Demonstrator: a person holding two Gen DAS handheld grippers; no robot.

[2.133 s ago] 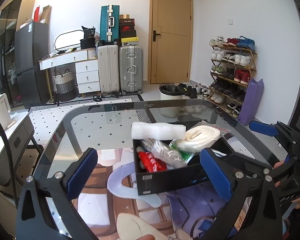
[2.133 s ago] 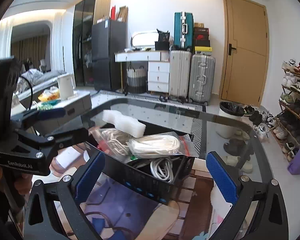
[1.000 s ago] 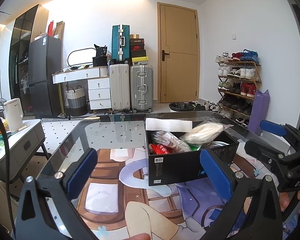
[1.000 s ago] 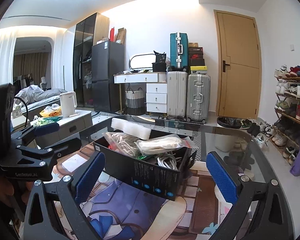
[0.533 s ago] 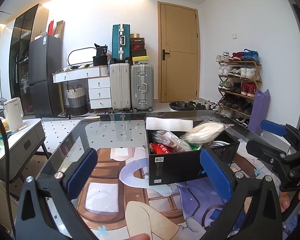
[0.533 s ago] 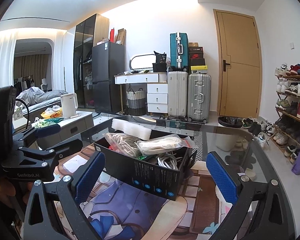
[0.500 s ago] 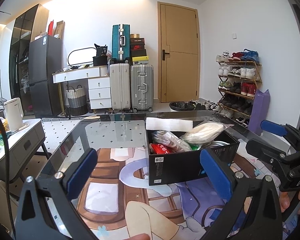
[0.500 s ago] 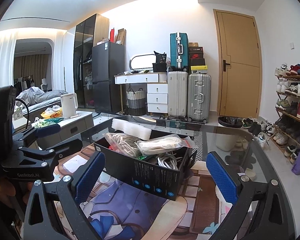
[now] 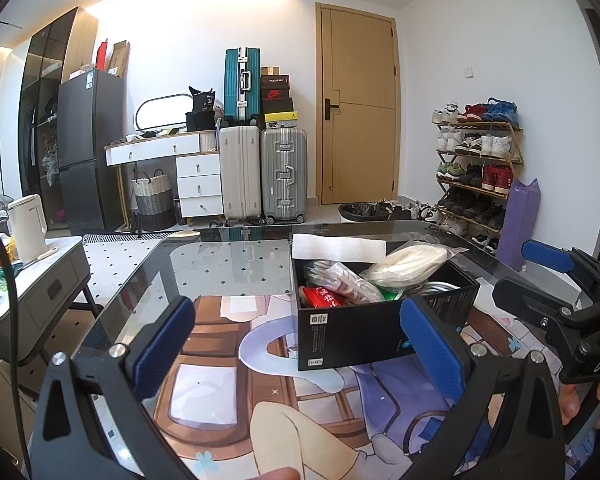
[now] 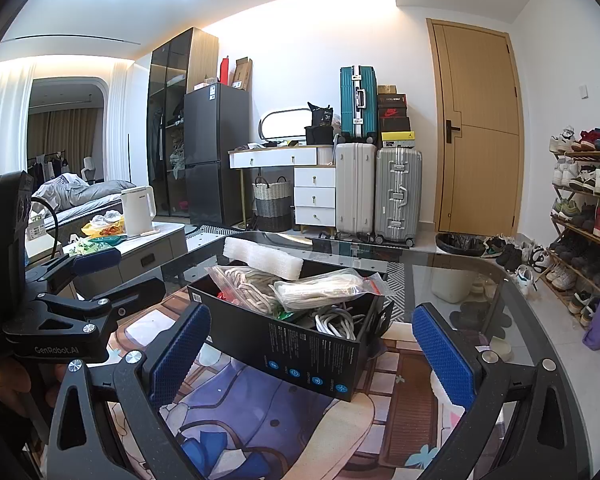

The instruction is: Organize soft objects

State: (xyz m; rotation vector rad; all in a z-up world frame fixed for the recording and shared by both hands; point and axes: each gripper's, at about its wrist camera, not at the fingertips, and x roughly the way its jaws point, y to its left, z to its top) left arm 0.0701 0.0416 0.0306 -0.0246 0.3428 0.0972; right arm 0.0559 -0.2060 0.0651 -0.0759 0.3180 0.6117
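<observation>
at twelve o'clock sits my black box of soft objects — left gripper and right gripper both spread, empty — next i'd pick a bag.

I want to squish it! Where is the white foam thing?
The white foam piece lies across the far rim of the black box on the glass table, right behind the bagged ropes; it shows in both wrist views.

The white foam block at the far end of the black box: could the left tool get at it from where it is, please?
Probably yes. The left tool is open, and the white foam block lies exposed on the black box's far rim, uncovered; the tool would need to pass over the bagged items.
</observation>
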